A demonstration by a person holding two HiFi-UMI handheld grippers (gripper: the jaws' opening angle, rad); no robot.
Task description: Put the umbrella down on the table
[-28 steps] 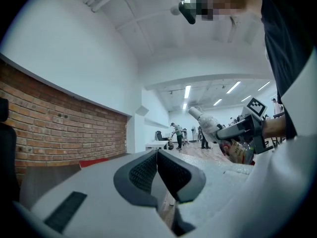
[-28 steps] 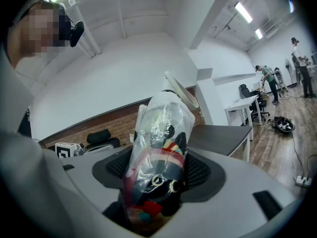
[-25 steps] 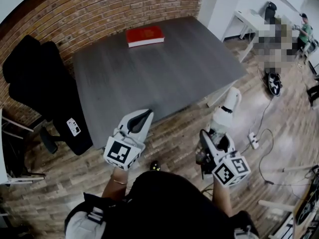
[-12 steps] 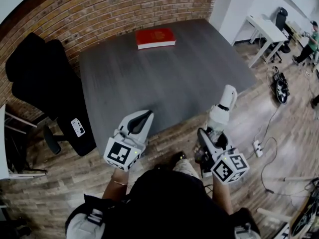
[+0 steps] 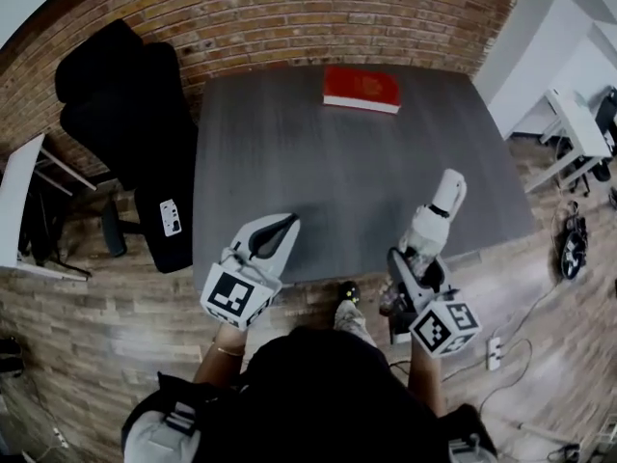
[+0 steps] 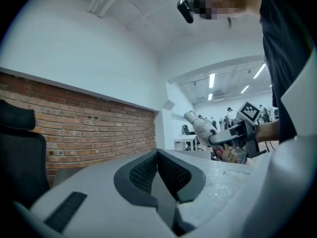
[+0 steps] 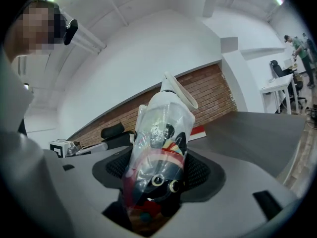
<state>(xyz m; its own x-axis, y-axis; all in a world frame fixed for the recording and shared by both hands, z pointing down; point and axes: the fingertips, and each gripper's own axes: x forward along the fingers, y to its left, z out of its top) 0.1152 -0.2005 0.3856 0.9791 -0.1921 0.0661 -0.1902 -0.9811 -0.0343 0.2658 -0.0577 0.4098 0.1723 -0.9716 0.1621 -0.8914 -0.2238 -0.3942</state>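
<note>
Umbrella point(image 5: 431, 228): folded, in a glossy clear sleeve, white rounded handle; over the table edge at 5 o'clock.
Right gripper point(image 5: 413, 266): clamped on the umbrella.
Left gripper point(image 5: 285, 224): ribbed pads together, empty.
Table point(image 5: 289, 172): grey, matte.
Book point(image 5: 362, 88): red, flat, at 12 o'clock.

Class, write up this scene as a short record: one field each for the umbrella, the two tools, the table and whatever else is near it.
umbrella: folded, in a clear wrapper, white end pointing away from the person, not yet laid down
right tool: closed on the umbrella
left tool: jaws together, nothing between them
table: dark grey, against the brick wall
on the table: red book, at the far edge
beside the table: black chair, on its left in the head view
</note>
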